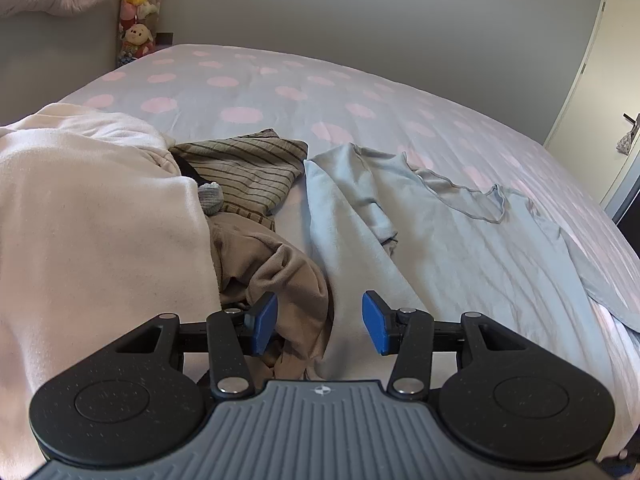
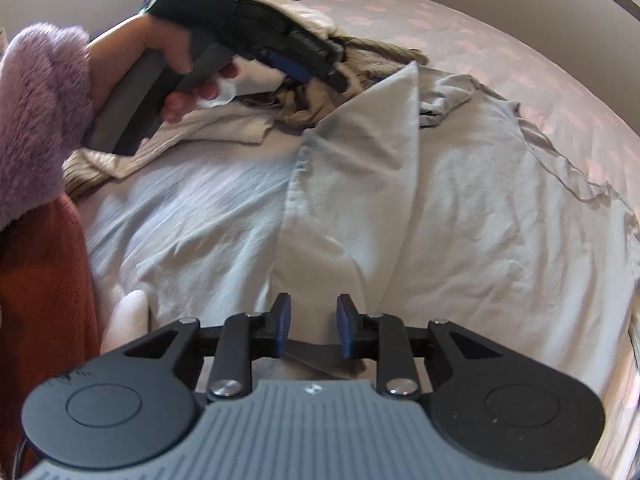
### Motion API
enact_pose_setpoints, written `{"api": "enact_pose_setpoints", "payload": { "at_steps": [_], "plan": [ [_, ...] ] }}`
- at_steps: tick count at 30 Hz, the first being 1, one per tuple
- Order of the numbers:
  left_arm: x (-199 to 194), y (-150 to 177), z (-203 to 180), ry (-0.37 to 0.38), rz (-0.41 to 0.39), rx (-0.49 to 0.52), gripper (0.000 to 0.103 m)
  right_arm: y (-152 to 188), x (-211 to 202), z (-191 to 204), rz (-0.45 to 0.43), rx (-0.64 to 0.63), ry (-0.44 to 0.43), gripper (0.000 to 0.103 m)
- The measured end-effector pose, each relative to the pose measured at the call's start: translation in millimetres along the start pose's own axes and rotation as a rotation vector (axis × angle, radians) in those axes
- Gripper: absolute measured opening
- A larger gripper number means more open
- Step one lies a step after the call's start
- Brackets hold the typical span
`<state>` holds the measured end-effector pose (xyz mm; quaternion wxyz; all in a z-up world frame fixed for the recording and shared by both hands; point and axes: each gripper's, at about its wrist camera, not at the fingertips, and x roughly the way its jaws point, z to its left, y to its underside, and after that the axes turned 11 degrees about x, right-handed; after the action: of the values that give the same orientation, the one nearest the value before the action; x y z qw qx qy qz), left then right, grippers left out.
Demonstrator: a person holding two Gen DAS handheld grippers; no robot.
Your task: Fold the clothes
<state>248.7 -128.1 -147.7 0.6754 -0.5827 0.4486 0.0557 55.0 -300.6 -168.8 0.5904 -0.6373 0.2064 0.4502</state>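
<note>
A pale blue long-sleeved top lies spread on the bed, its left side folded over; it also shows in the right wrist view. My left gripper is open and empty, hovering over the top's near left edge beside a tan garment. In the right wrist view the left gripper is held in a hand at the upper left. My right gripper is open above the top's lower hem, with nothing between its blue pads.
A pile of clothes lies left of the top: a cream sweatshirt, a brown striped garment and the tan garment. The bed has a polka-dot sheet. Plush toys hang by the wall. A door stands at right.
</note>
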Motion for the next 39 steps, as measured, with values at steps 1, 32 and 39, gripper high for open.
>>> {"api": "enact_pose_setpoints", "payload": {
  "at_steps": [1,32,39],
  "plan": [
    [0,0,0,0.001,-0.001,0.0,0.045,-2,-1,-9,-0.004,0.063,-0.005,0.029],
    [-2,2,8,-0.026,-0.042,-0.038,0.045,3,16,-36,0.032,0.408,0.052,0.008],
    [-7,0,16,-0.059,-0.113,-0.091,0.045,-64,-28,-59,-0.052,0.409,0.039,0.007]
  ]
}}
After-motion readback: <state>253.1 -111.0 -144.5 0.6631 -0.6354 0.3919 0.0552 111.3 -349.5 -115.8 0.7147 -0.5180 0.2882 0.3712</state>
